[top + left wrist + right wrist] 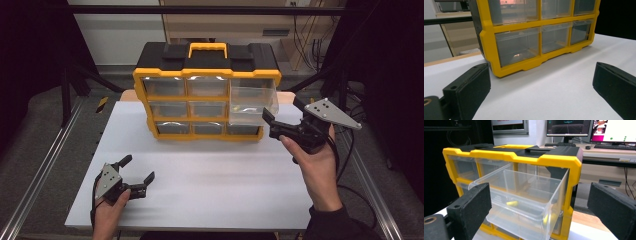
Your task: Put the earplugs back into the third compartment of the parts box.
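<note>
Your right hand-held gripper [281,121] hangs at the right front corner of the yellow and black organizer [206,90], which stands at the far middle of the white desk [200,175]. Its jaws are spread wide with nothing pressed between them. Just ahead of them is the clear drawer [252,104] of the organizer's right column, pulled out toward you and to the right, well past the yellow frame. In the right gripper view the drawer [524,200] sits between and beyond the two black jaws, apart from both, and a small yellow piece [512,203] lies on its floor.

Your left hand-held gripper [134,172] rests low over the near left part of the desk, well apart from the organizer. Its jaws also stand wide and hold nothing; in the left gripper view they frame bare desk, with the organizer's shut lower drawers [517,46] beyond them.
</note>
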Demonstrator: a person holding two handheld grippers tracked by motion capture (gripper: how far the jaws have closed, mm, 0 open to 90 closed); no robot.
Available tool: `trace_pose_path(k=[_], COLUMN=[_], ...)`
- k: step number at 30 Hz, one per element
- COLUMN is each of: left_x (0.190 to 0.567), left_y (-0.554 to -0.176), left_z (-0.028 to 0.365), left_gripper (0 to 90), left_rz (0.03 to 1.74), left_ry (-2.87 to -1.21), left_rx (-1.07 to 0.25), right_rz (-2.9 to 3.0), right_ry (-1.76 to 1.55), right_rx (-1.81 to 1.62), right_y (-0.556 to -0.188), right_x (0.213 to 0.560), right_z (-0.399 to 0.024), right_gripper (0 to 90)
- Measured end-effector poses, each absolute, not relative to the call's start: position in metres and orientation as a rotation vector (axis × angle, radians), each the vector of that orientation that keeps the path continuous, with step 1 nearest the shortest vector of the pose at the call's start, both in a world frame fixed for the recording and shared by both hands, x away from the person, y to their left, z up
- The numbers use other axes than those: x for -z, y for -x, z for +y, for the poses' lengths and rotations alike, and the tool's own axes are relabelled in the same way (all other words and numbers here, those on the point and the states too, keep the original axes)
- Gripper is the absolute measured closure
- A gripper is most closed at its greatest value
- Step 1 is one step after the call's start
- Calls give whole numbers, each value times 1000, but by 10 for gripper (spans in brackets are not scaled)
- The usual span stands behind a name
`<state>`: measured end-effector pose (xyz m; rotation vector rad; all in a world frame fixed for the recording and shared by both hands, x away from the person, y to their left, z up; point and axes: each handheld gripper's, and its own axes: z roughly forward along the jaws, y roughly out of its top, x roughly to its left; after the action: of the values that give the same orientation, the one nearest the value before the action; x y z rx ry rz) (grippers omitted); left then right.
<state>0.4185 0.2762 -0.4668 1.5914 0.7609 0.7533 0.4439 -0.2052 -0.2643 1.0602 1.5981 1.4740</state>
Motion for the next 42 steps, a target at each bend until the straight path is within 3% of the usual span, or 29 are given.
trace_pose_path(k=[34,42], left_x=[466,466], left_y=[-418,-418], left_z=[276,276], left_gripper=[10,10], left_rz=[759,757], left_ry=[-1584,-1587], left_rx=[-755,-759], right_rz=[1703,1721], right_ry=[-1113,-1145], right_rx=[-1453,-1447], right_y=[-433,-430], right_x=[312,320], right_z=[-213,-215], right_gripper=[65,153])
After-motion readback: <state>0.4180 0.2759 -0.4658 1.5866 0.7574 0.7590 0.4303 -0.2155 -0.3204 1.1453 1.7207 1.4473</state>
